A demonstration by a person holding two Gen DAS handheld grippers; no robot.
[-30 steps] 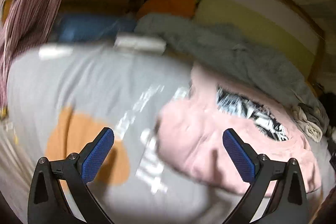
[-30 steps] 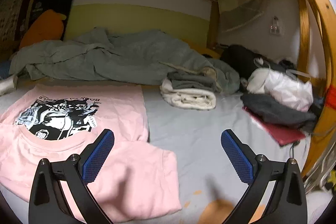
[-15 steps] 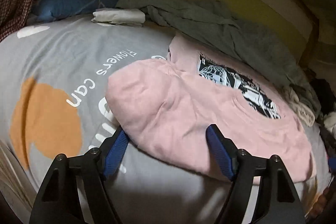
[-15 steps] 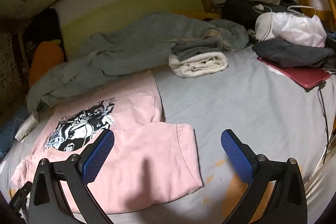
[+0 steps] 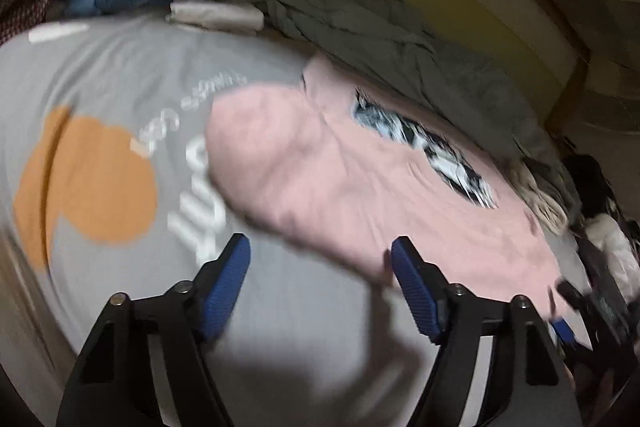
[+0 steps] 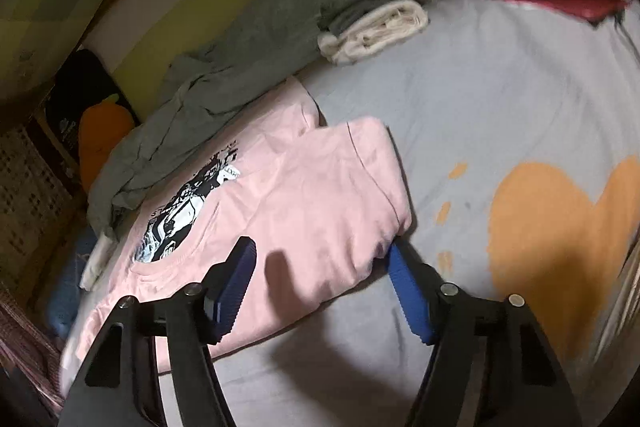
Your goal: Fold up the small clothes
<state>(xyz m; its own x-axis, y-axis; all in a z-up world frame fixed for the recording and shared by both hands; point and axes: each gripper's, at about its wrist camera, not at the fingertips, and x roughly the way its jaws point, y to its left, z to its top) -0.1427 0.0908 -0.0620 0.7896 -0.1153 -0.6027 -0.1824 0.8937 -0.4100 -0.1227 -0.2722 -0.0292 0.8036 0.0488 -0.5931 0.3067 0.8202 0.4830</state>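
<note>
both tools dropped nearer pink shirt (image 6: 304, 195) | jaws just narrowed, still apart | nothing clamped

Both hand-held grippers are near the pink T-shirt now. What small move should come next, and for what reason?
Probably finish closing both on the near hem. The right hand-held gripper has been closing and already straddles the pink T-shirt at its near corner, pads not yet pressing. The left hand-held gripper, also closing, is just short of the shirt's edge, so it likely needs a slight push forward first.
</note>
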